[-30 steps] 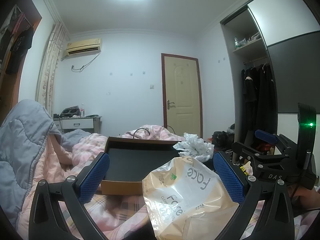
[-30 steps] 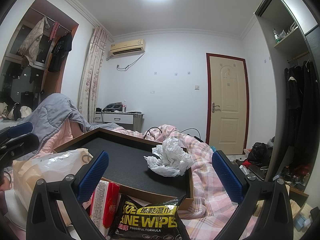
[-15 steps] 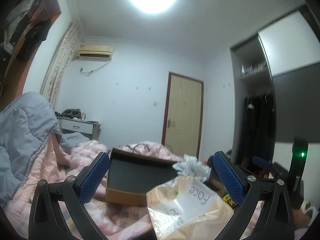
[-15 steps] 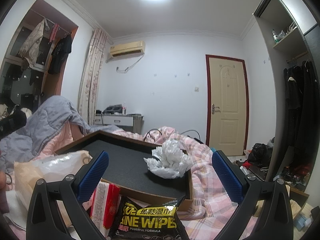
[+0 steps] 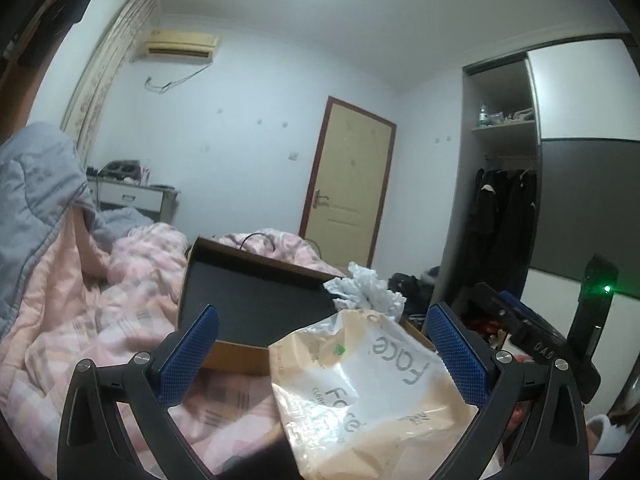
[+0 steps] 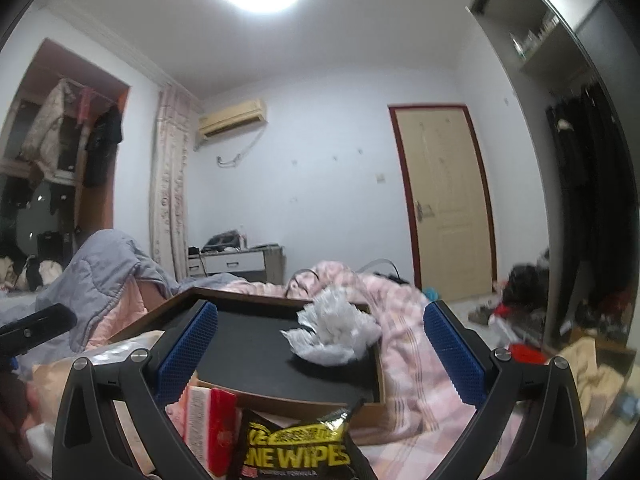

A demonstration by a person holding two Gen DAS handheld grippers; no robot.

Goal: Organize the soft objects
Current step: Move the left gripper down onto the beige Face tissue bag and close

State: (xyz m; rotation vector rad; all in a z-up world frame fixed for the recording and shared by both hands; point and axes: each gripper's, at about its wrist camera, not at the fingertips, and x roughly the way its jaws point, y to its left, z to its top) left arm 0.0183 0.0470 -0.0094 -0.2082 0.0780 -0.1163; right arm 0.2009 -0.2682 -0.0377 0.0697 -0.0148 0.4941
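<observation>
A shallow brown box with a black inside (image 5: pixel 256 300) (image 6: pixel 280 352) lies on the bed. A crumpled white plastic bag (image 5: pixel 366 290) (image 6: pixel 334 330) rests in its right corner. A beige "Face" wipes pack (image 5: pixel 380 392) lies in front of the box, between the jaws of my open left gripper (image 5: pixel 324 356), not gripped. A black-and-yellow "Wipes" pack (image 6: pixel 298 448) and a pink-and-red pack (image 6: pixel 210 420) lie just below my open right gripper (image 6: pixel 320 356). The right gripper also shows in the left wrist view (image 5: pixel 532 336).
A pink checked quilt (image 5: pixel 100 320) covers the bed, with a grey blanket (image 5: pixel 32 200) piled at the left. A cable (image 5: pixel 260 238) lies behind the box. A door (image 6: pixel 444 208), a wardrobe with dark clothes (image 5: pixel 504 208) and floor clutter (image 6: pixel 532 304) are at the right.
Both grippers have tilted and shifted, the left one rolling so the room leans. The packs, box and bag have not moved; both grippers stay open.
</observation>
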